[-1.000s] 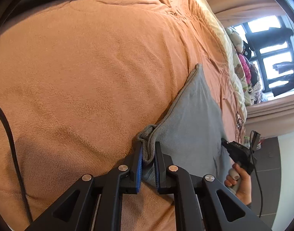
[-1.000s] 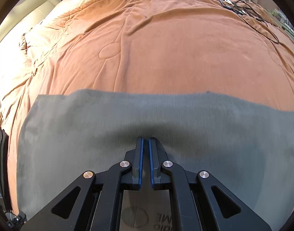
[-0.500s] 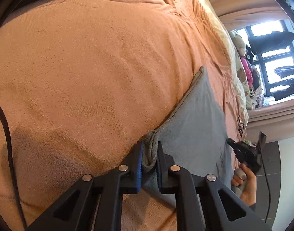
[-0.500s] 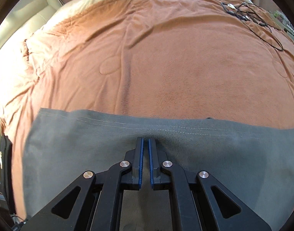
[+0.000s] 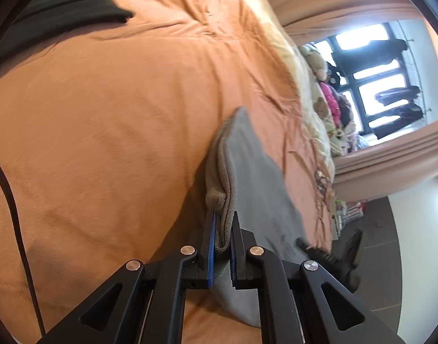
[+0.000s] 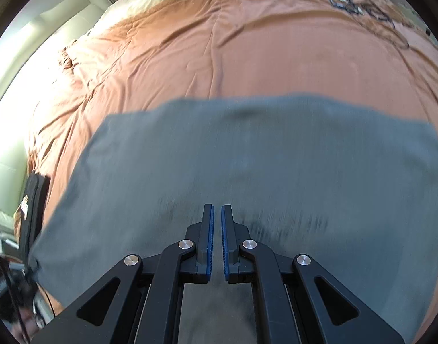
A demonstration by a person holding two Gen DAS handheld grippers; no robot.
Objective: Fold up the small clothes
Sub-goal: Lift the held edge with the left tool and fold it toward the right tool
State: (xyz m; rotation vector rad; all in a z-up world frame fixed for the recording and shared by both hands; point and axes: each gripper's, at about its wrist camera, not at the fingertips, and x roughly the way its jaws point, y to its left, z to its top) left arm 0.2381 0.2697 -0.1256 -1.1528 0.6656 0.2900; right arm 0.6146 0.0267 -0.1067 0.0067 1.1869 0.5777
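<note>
Orange bedspread [image 5: 110, 120] under grey cloth [image 5: 253, 172]; we grip both near corners.
Left gripper [image 5: 222, 230] and right gripper [image 6: 215, 223] clamp it; cloth runs sideways between us, far edge ahead.

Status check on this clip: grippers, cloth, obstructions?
Left gripper shut on grey cloth edge. Right gripper shut on it. Nothing blocking on orange blanket.

one grey cloth [image 5: 256, 177] lies on one orange blanket [image 5: 110, 109]; two grippers, left gripper [image 5: 222, 223] and right gripper [image 6: 215, 215]; one black cable [image 5: 15, 218].
</note>
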